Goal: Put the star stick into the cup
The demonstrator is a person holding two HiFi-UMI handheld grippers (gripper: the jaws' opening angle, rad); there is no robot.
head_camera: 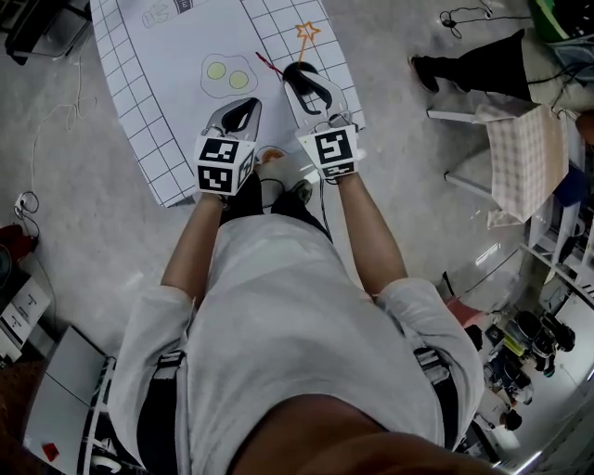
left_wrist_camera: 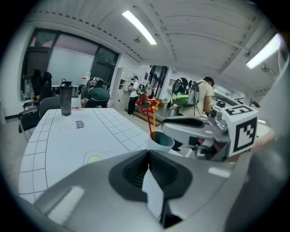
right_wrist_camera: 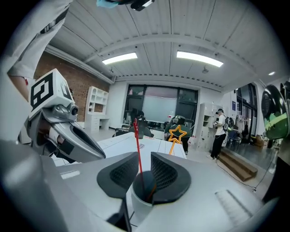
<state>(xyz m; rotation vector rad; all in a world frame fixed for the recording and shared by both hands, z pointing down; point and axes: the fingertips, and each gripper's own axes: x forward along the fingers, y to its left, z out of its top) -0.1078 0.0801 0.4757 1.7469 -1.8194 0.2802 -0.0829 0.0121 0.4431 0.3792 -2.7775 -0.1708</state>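
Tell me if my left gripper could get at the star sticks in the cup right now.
Probably yes. The star sticks stand clear above the cup held in the right gripper, just ahead of the left gripper with nothing between. That one's jaws are shut, so they'd need opening.

You're working in an open lab or office workroom. The bare concrete floor point(head_camera: 83, 250) has loose cables point(head_camera: 464, 17) on it, and the tabletop point(head_camera: 139, 130) is covered by a printed grid sheet. Long strip lights point(right_wrist_camera: 118, 58) run along a panelled ceiling. Around you are a brick wall point(right_wrist_camera: 47, 68), white shelving point(right_wrist_camera: 97, 102), big glazed partitions point(right_wrist_camera: 158, 106) and other people point(left_wrist_camera: 206, 93) standing about.
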